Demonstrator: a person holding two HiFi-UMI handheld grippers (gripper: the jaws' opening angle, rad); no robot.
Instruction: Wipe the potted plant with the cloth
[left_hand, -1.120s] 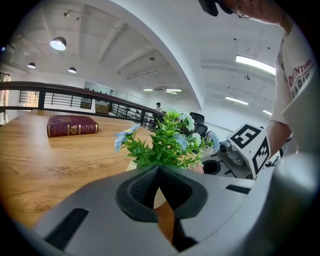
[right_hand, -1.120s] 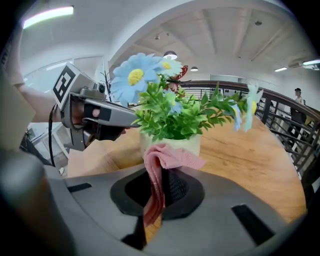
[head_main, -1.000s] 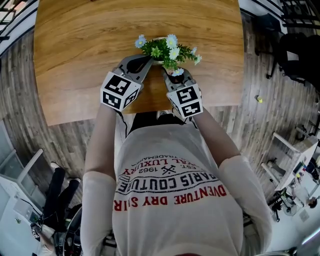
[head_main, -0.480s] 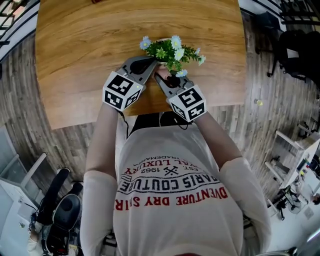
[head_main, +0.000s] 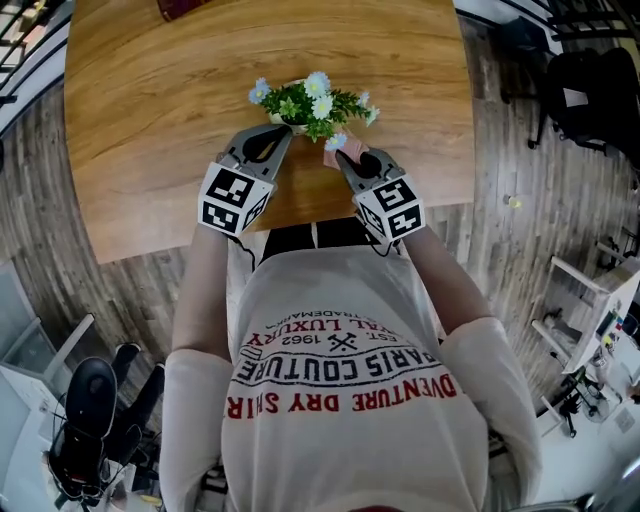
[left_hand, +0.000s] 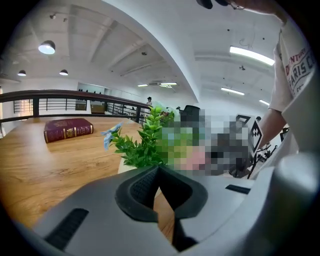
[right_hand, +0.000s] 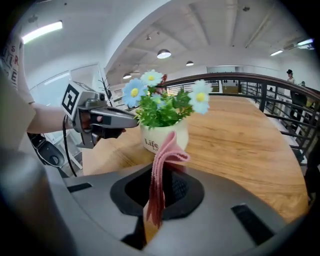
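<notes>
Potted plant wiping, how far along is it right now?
Done: the folded pink cloth is clamped in the right gripper. In hand: cloth held right at the white pot of the blue-flowered green plant, contact unclear; left gripper, shut and empty, beside it. Left: the wiping itself.

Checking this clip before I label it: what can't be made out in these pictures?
Left gripper view: a mosaic patch covers much of the green leafy plant and whatever lies behind.
Right gripper view: the folded pink cloth hides any print on the small white pot beyond "Life".
Head view: the dark red hardcover book is cut by the top edge; foliage hides the pot.
</notes>
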